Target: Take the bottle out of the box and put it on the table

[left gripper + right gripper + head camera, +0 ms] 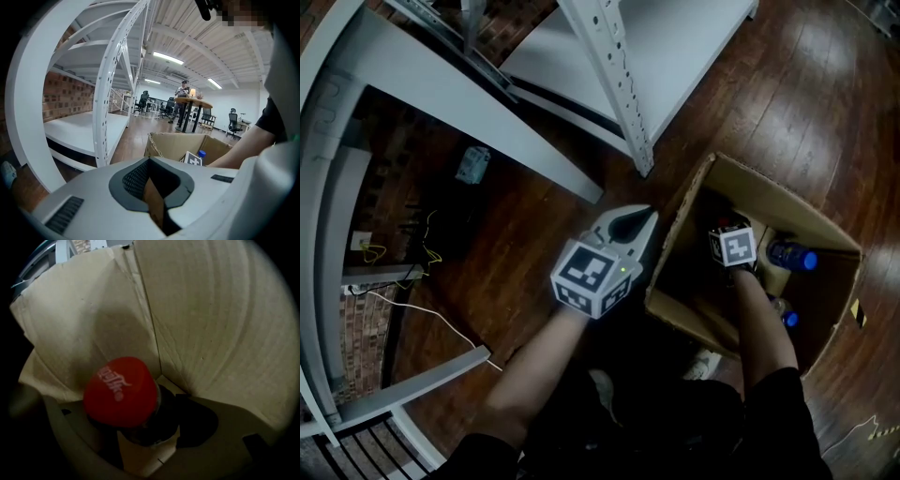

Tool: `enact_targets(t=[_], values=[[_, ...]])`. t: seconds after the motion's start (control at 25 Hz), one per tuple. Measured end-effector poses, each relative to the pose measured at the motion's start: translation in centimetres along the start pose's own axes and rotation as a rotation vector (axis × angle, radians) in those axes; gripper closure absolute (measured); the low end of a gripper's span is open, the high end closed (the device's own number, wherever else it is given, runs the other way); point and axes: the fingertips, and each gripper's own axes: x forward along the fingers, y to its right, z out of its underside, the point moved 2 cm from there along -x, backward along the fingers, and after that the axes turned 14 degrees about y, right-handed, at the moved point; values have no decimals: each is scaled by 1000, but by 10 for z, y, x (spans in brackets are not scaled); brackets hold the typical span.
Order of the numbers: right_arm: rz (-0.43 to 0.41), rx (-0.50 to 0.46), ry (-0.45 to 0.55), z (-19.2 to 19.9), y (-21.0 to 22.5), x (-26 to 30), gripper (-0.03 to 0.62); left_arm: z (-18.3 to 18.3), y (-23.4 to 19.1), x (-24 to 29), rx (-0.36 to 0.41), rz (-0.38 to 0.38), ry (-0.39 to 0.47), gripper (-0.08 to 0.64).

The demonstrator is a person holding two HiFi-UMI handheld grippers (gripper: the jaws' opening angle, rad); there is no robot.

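Bottle [121, 392], red-capped and upright, stands between the jaws of the right tool [147, 441], down in a corner of the cardboard box [825, 234]. The jaws are spread wide on either side of its dark neck. A dark gap shows on one side, so the pads do not appear to press on it yet. The cardboard walls rise close behind the cap.

The left tool [155, 197] has its jaws closed on the edge of a flap [152, 208] of the box, on the side nearest the person. I take this as steadying the box while the other hand reaches in.

In the head view the right arm goes down into the box, and only the marker cube of the right tool shows above the rim. Two more bottles with blue caps [792, 255] lie further along inside. The box sits on a wooden floor [534, 234], just beside a white metal shelf rack [619, 84].

As I judge it, the task is at its start. The reach into the box is made, but the grip is not yet closed. Nothing has been lifted, and no bottle is out. Closing on the neck, lifting the bottle clear of the walls and carrying it to the bench are all left. No bench shows near the box.
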Motion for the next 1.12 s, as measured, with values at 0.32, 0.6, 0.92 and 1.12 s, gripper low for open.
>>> enact_targets(t=[0.32, 0.6, 0.92, 1.12], values=[[4, -37, 12, -17, -11, -33, 255, -13, 9, 0, -16, 37, 27, 558], [50, -5, 150, -73, -19, -119, 255, -58, 30, 7, -34, 120, 76, 558], [96, -12, 195, -173, -44, -269, 258, -185, 75, 2, -56, 167, 107, 558], [94, -4, 212, -248, -76, -376, 258, -294, 106, -3, -13, 182, 63, 559]])
